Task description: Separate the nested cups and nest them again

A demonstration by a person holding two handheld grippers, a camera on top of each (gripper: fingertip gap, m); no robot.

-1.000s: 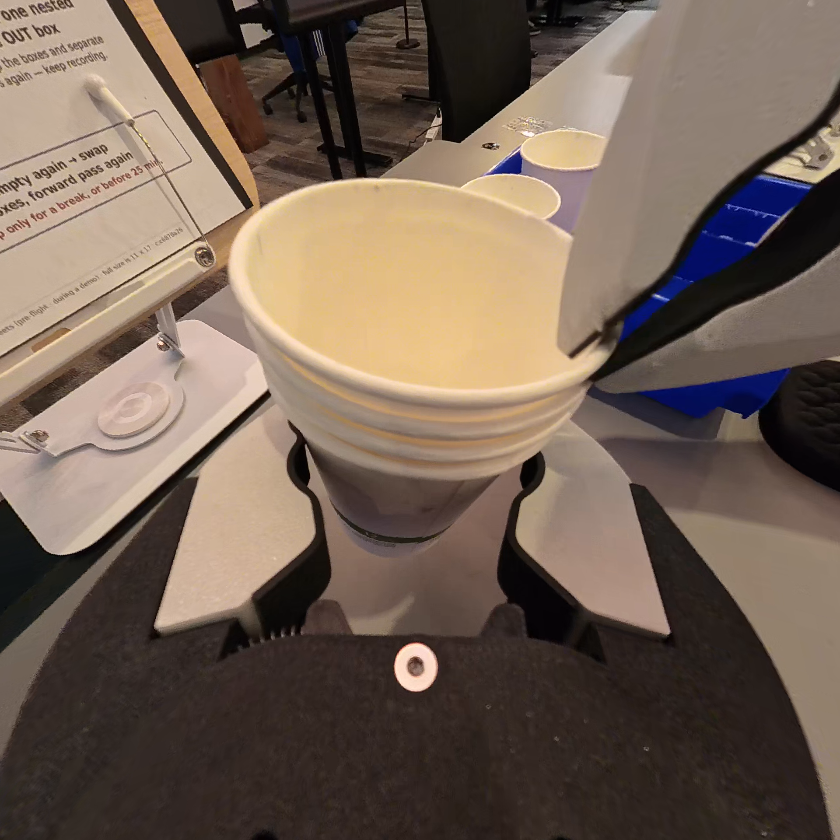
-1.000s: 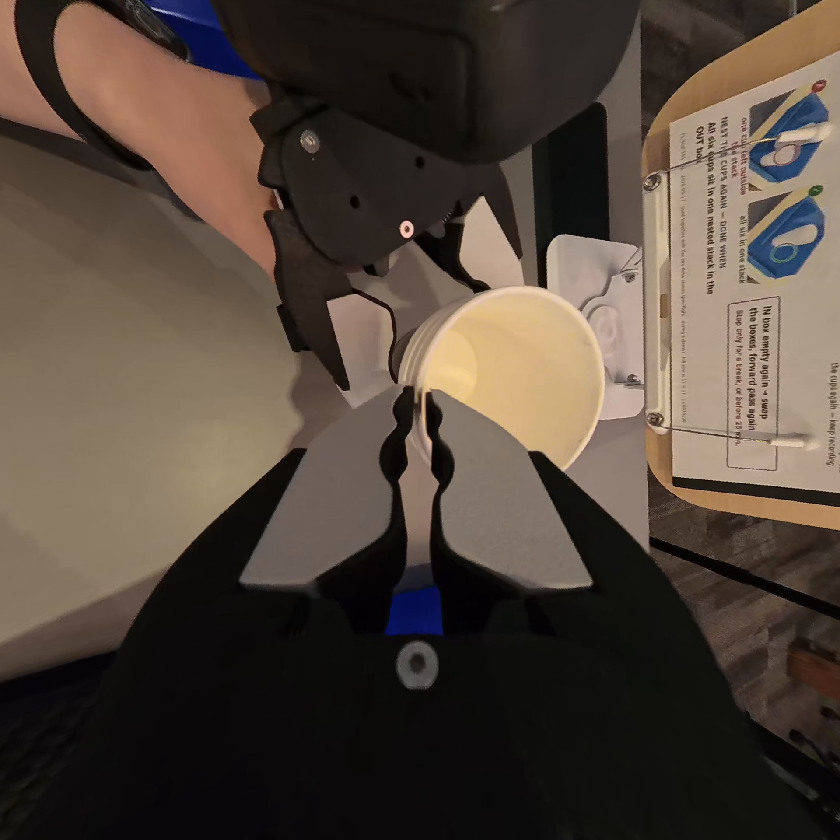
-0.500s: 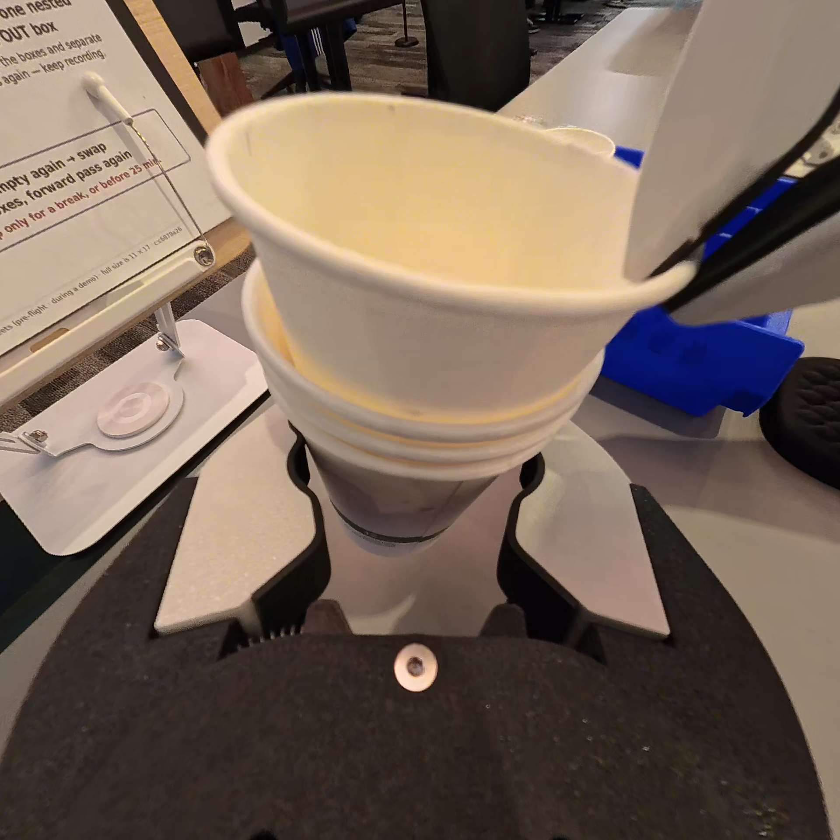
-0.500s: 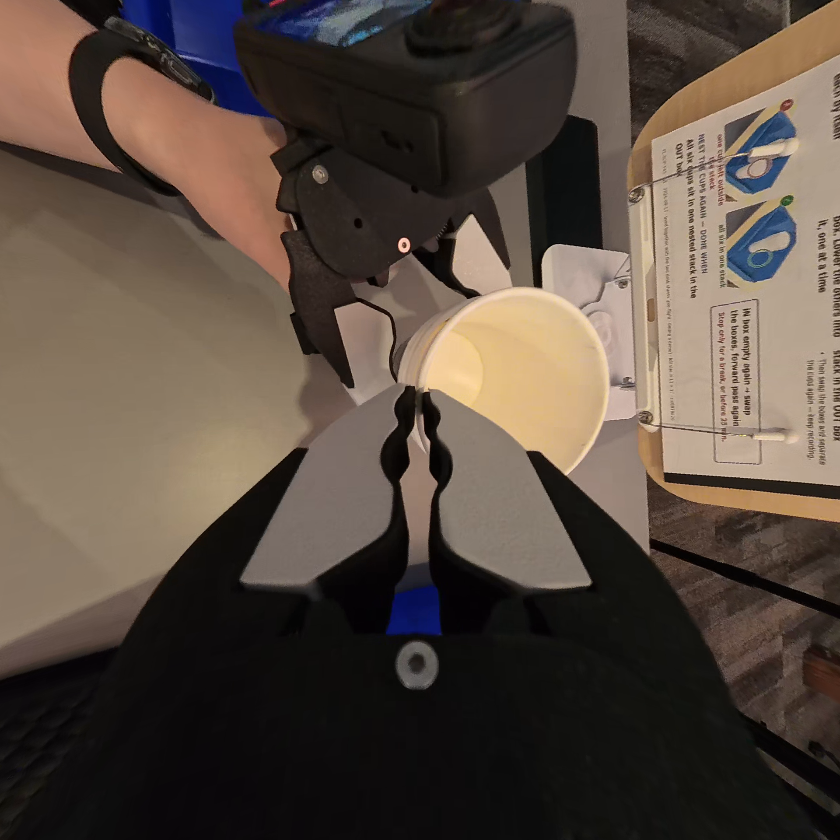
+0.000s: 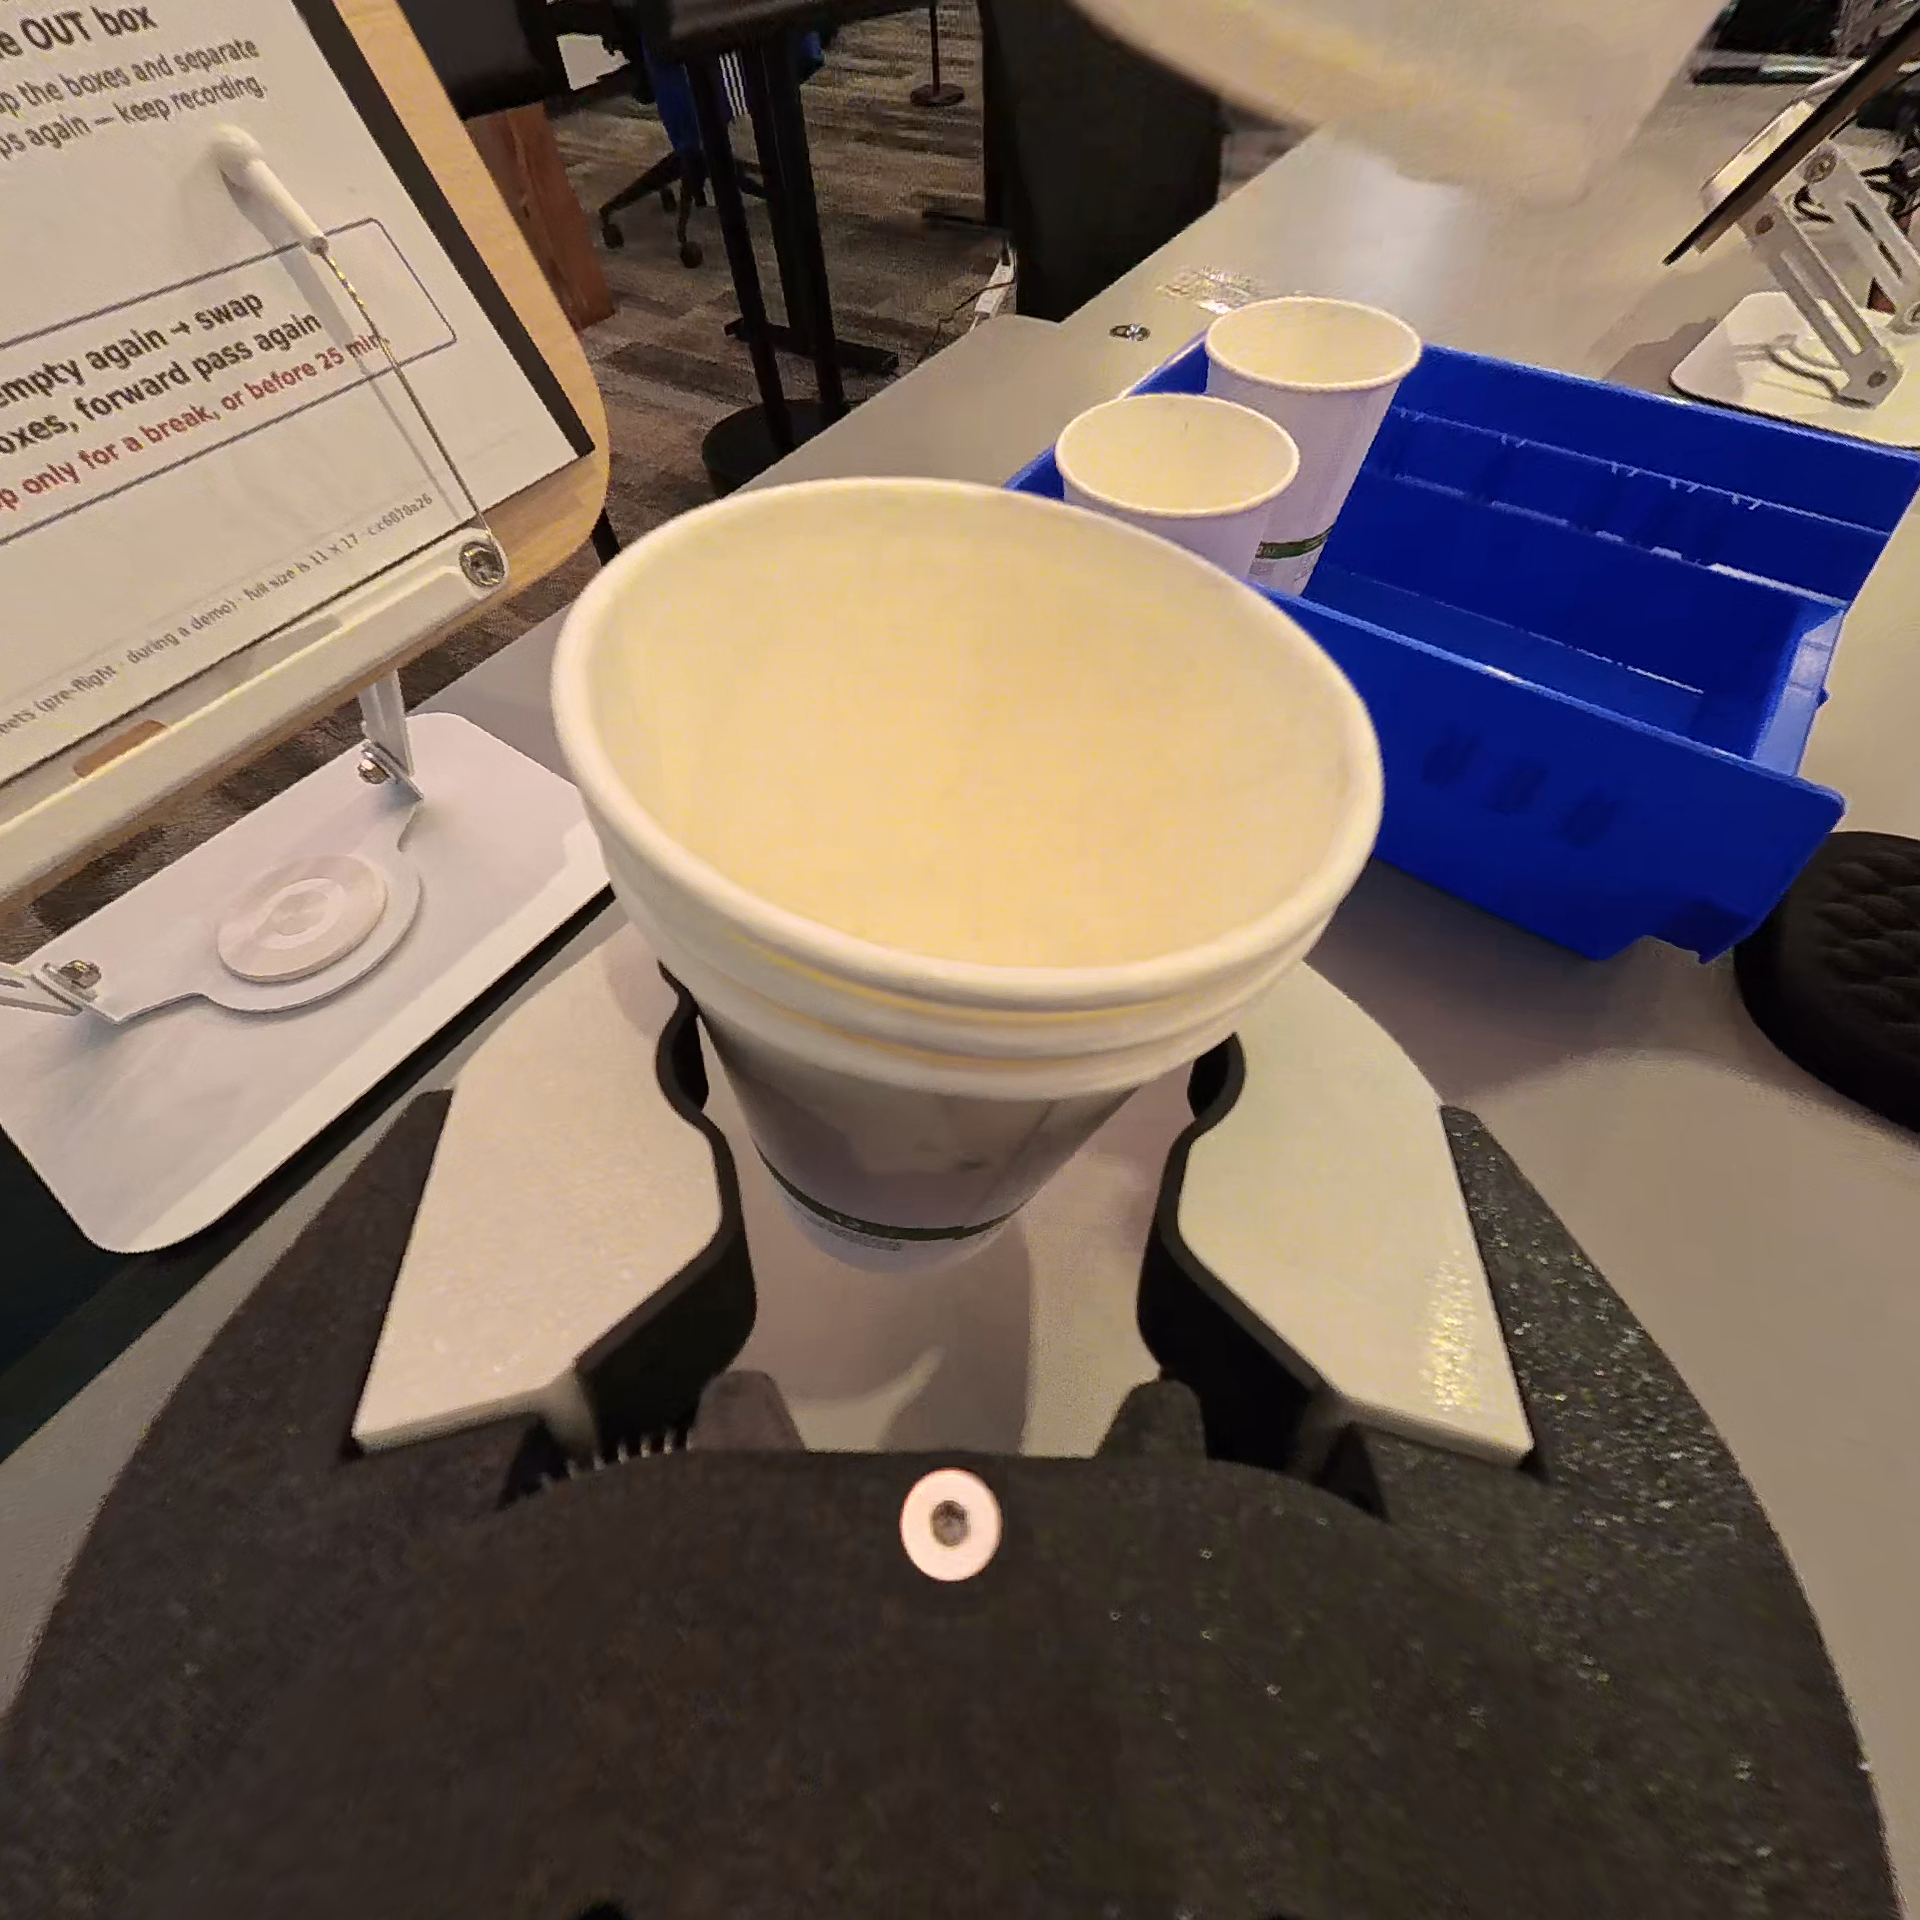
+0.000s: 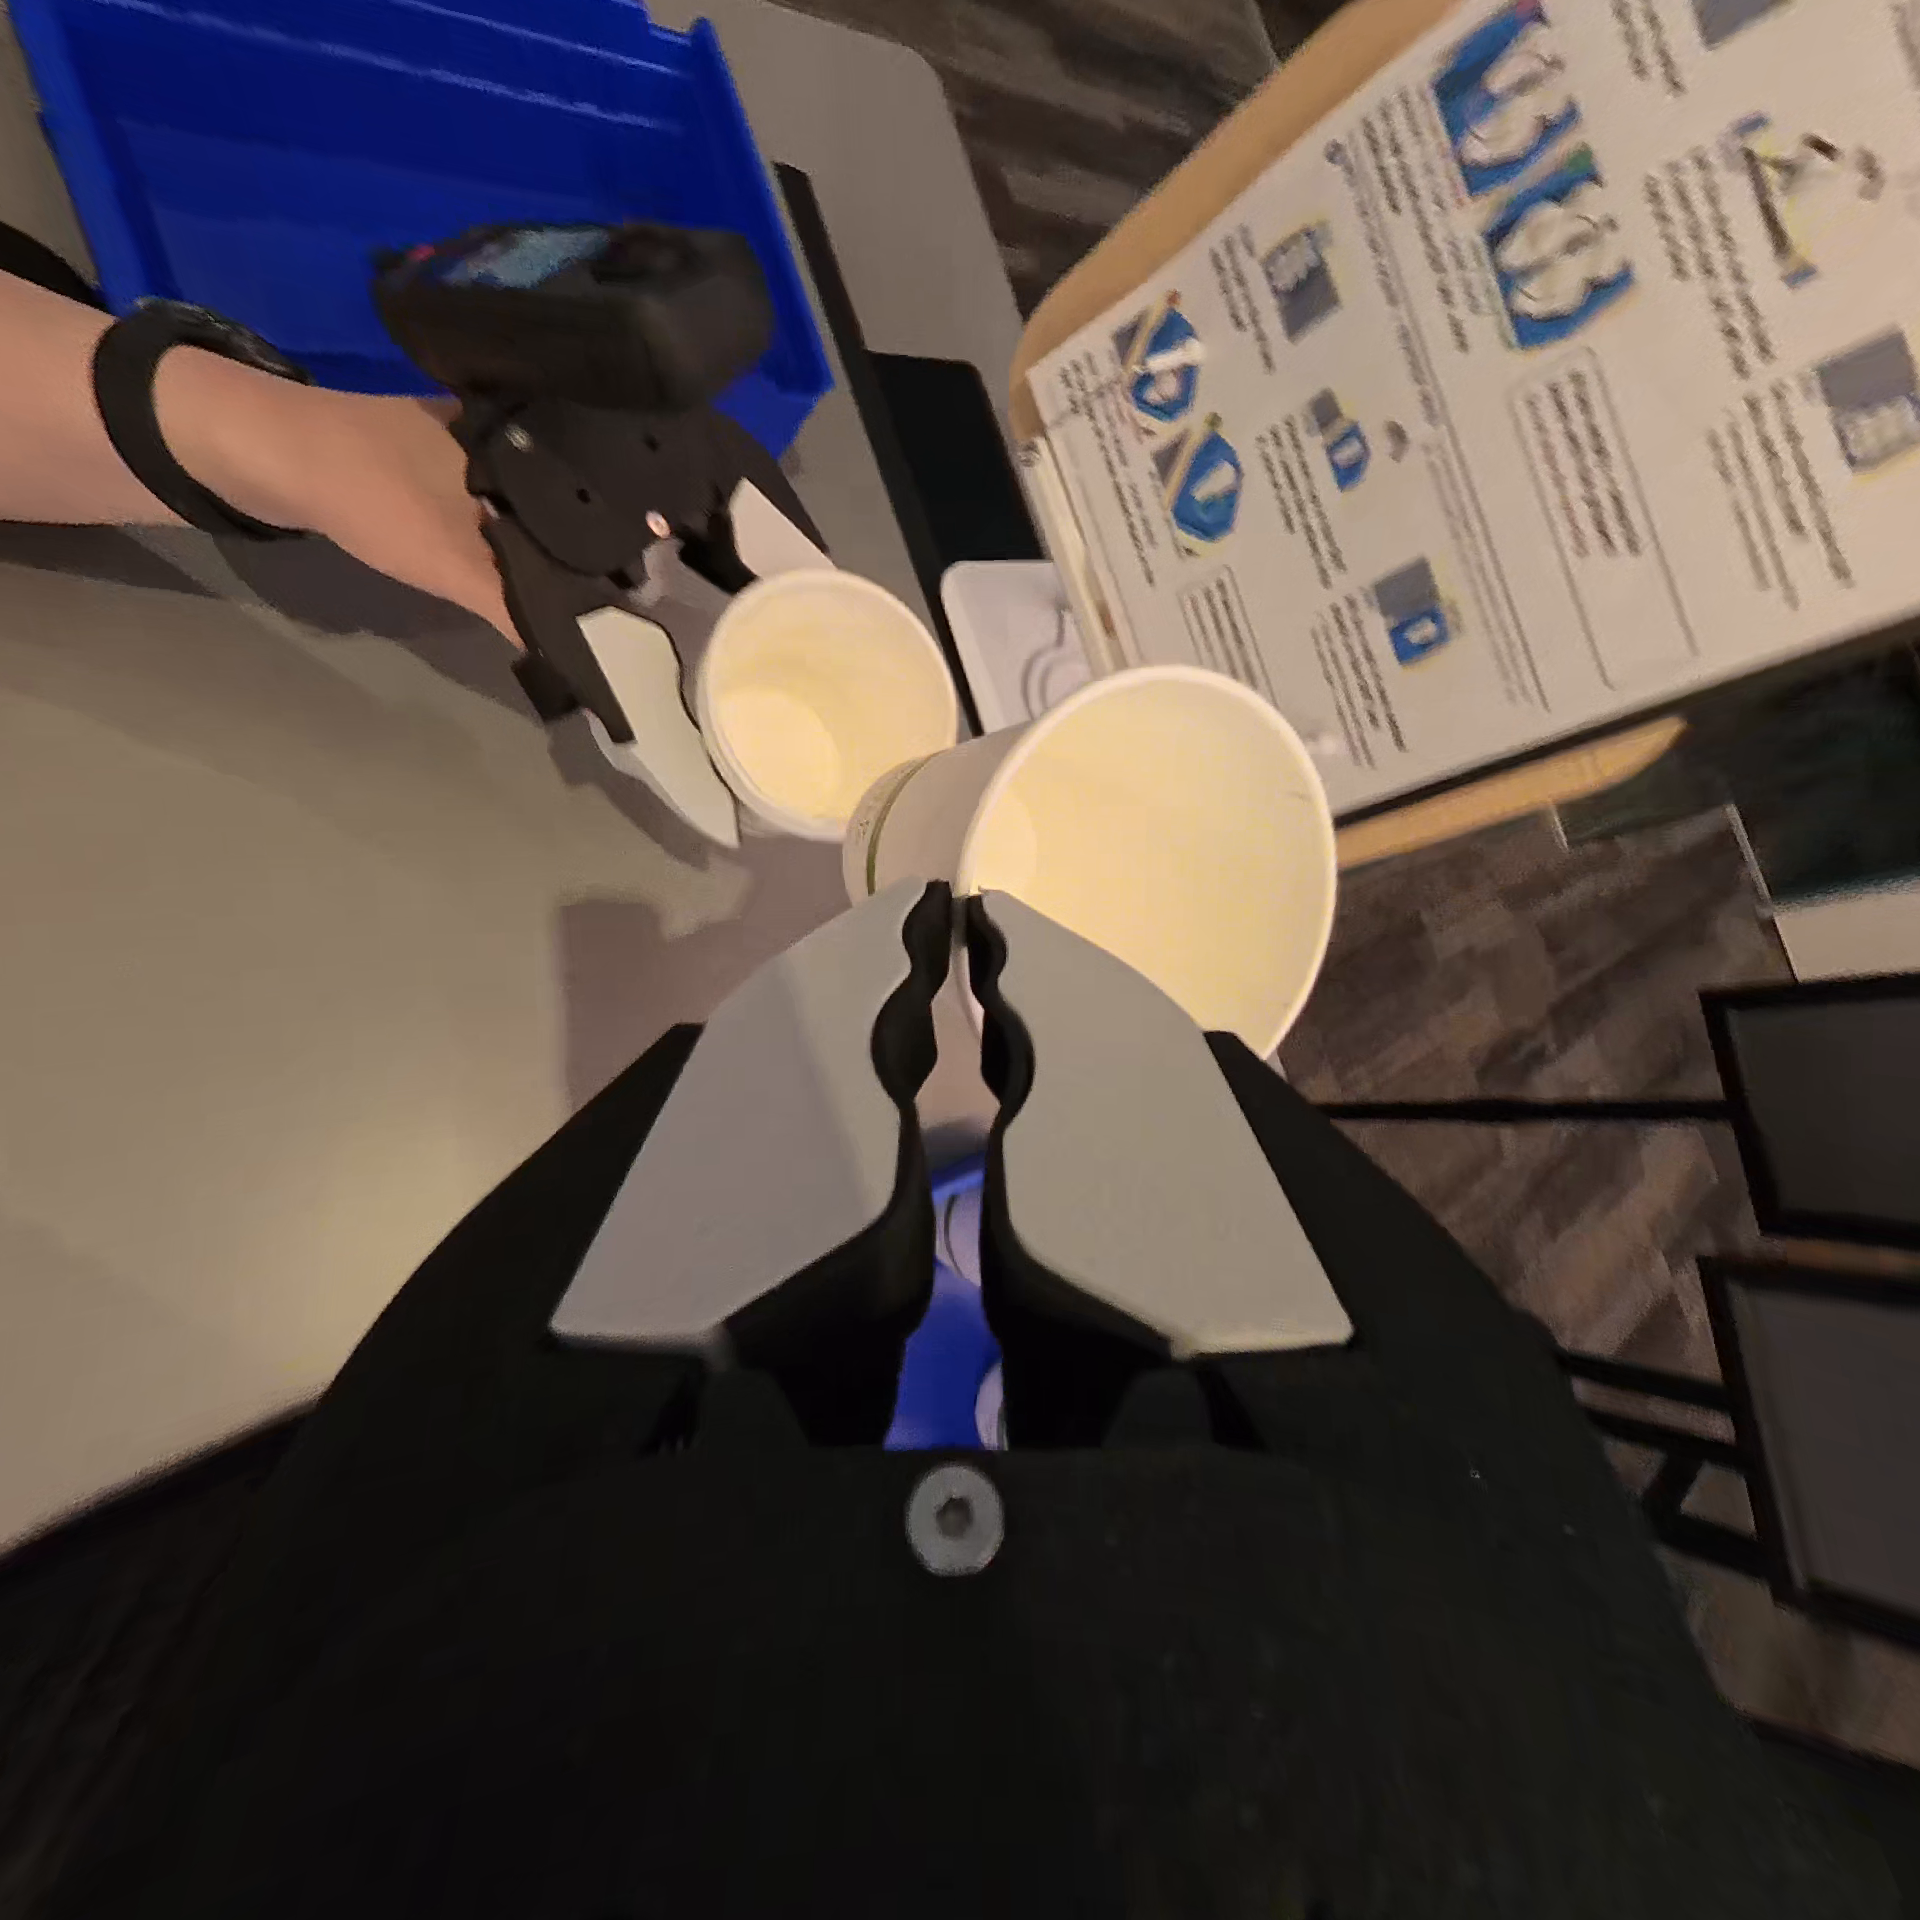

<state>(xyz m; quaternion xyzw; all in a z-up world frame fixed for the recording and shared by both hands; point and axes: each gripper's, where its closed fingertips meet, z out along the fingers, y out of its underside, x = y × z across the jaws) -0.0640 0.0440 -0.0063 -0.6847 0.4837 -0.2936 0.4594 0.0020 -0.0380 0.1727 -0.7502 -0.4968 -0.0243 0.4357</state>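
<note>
The right gripper (image 6: 958, 906), fingers pinched on one paper cup's (image 6: 1148, 847) rim, holds it clear at 3 o'clock of the nested stack (image 5: 961, 821) clamped in the left gripper (image 5: 956, 1091); that thin-rim pinch risks slipping or crushing.

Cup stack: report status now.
Left tongs shut on cup stack. Right tongs shut on freed cup, clear of stack. Two cups stand in blue bin. Nothing obstructing.

Desk clutter around the work area

An instruction board (image 5: 187, 343) on a white stand (image 5: 260, 966) sits at the tabletop's (image 5: 1558, 1122) left edge; a black pad (image 5: 1839, 966) lies at its right edge.
</note>
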